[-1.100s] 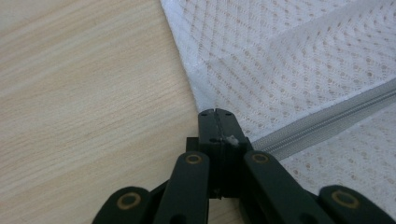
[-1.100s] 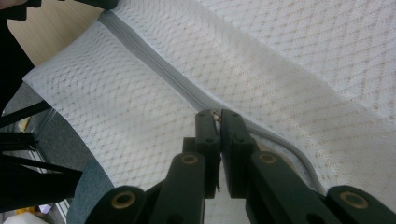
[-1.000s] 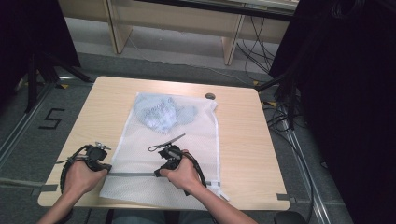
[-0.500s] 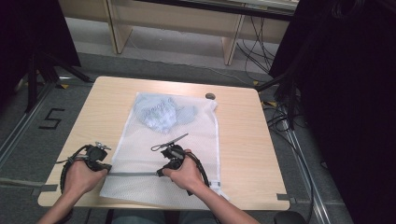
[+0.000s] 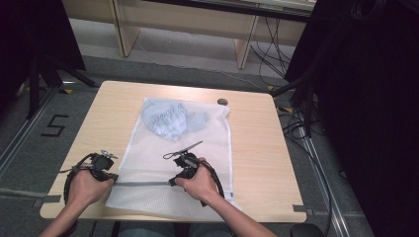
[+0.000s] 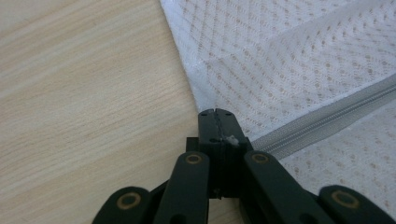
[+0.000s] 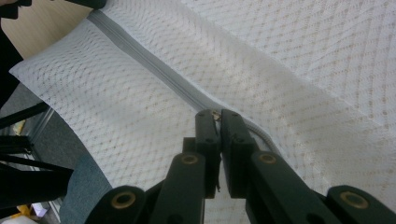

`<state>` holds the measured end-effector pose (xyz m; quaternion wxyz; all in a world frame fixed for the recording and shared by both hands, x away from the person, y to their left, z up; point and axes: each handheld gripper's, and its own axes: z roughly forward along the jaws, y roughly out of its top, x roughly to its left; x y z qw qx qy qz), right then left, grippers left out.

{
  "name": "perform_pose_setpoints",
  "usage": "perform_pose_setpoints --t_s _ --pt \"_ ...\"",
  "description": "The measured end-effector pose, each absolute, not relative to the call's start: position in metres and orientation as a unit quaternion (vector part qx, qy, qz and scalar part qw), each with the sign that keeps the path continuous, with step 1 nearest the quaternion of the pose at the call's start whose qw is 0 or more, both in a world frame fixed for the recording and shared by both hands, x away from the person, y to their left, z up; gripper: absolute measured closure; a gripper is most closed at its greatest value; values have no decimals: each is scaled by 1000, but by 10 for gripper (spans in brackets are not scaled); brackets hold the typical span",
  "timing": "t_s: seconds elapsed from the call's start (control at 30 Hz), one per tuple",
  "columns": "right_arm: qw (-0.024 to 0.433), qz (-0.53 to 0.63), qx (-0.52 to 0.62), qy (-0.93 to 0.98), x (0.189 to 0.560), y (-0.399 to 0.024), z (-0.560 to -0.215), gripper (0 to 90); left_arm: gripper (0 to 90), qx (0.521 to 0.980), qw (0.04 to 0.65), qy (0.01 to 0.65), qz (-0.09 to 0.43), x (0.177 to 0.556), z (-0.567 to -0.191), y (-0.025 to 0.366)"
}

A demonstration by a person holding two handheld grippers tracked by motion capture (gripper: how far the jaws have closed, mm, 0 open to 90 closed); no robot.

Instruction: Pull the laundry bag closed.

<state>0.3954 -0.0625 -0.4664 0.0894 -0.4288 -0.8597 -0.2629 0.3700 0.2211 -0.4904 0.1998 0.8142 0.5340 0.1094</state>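
Left gripper (image 6: 215, 113) clamping the mesh bag's (image 5: 197, 143) edge; right gripper (image 7: 217, 114) pinching the zipper pull (image 7: 215, 115). Zipper (image 5: 143, 183) running 9-to-3 between them.

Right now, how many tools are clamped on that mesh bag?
2. The left tool pinches the mesh bag at the left end of its grey zipper. The right tool grips partway along that zipper, apparently at the slider. Both are shut.

A white mesh bag (image 5: 197, 148) lies flat on the wooden table (image 5: 257, 148).
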Motion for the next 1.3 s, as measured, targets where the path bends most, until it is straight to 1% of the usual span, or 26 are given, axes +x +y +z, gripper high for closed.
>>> perform_pose_setpoints --t_s 0.03,0.07,0.17,0.2,0.23,0.37,0.4,0.43,0.5,0.53,0.6,0.63,0.73,0.8,0.83,0.9,0.93,0.97,1.3 --pt "98 -253 -441 -855 394 -62 -465 871 898 813 201 535 110 370 -491 221" --pt "90 -260 -432 -859 395 -63 -466 871 898 814 200 535 110 370 -491 221" --pt "87 -261 -431 -859 395 -64 -466 871 898 820 195 528 106 370 -489 222" --pt "92 -260 -437 -856 394 -64 -466 871 898 810 211 535 114 370 -492 221" --pt "88 -261 -434 -858 395 -66 -466 871 898 817 197 531 107 370 -490 221" --pt "84 -261 -435 -857 395 -67 -466 871 898 812 210 534 113 370 -492 221" --pt "92 -262 -436 -856 395 -68 -465 871 898 818 202 527 109 370 -491 222" --pt "86 -262 -429 -860 395 -69 -466 871 898 814 207 531 111 370 -492 221" --pt "88 -268 -439 -853 394 -68 -466 871 898 810 210 536 114 370 -492 221" --pt "85 -260 -436 -858 395 -70 -465 871 898 819 199 527 107 370 -490 222" --pt "88 -262 -436 -856 395 -71 -465 871 898 819 198 528 106 370 -490 222" --pt "88 -262 -440 -855 395 -72 -464 871 898 812 204 535 111 370 -491 221" --pt "85 -260 -437 -857 395 -73 -465 871 897 816 205 529 109 370 -491 222" --pt "85 -258 -441 -855 395 -75 -464 872 898 810 210 535 114 370 -492 221" --pt "83 -258 -443 -855 395 -76 -464 871 898 819 194 529 107 370 -489 222" --pt "76 -254 -439 -858 395 -78 -464 871 898 820 193 528 107 370 -489 222" --pt "76 -254 -439 -858 395 -78 -464 871 898 820 193 528 107 370 -489 222" --pt "86 -253 -451 -852 394 -78 -462 871 898 820 193 528 107 370 -489 222" --pt "83 -256 -448 -852 393 -82 -463 871 898 816 198 532 108 370 -490 221"
